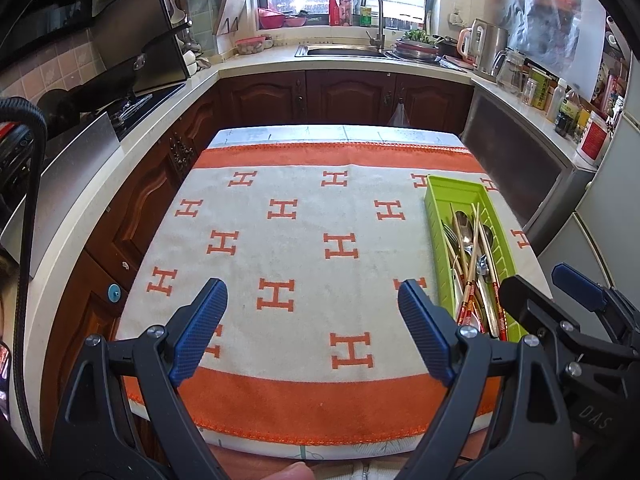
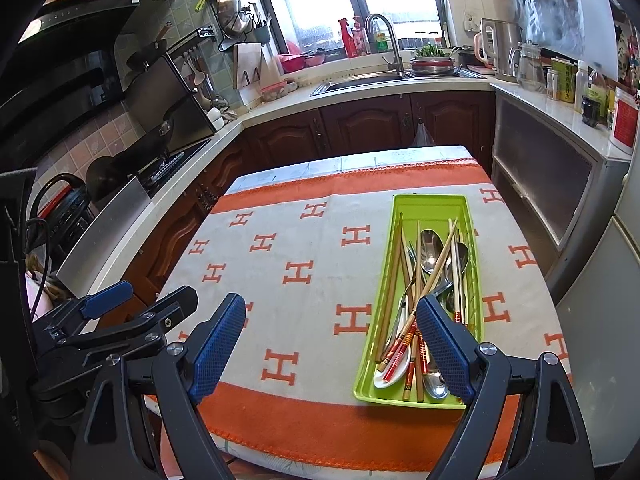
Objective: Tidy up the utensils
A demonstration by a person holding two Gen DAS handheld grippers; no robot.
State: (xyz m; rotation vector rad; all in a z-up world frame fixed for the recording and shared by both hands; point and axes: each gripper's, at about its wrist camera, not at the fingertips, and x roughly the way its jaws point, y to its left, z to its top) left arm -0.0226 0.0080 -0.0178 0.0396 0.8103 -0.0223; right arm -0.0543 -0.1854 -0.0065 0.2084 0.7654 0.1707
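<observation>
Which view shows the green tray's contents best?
Right wrist: the whole green tray shows from above, chopsticks and spoons clear. Left wrist shows it obliquely at the right, its near end hidden behind the right gripper.

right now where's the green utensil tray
The green utensil tray sits on the right side of the orange-and-white cloth, full of chopsticks and spoons. In the right wrist view it lies just ahead of the open right gripper.

Home kitchen, sink (image 2: 362,82) with faucet (image 2: 386,42) under window, hanging pans (image 2: 232,8), wooden cabinets (image 1: 344,96)
</observation>
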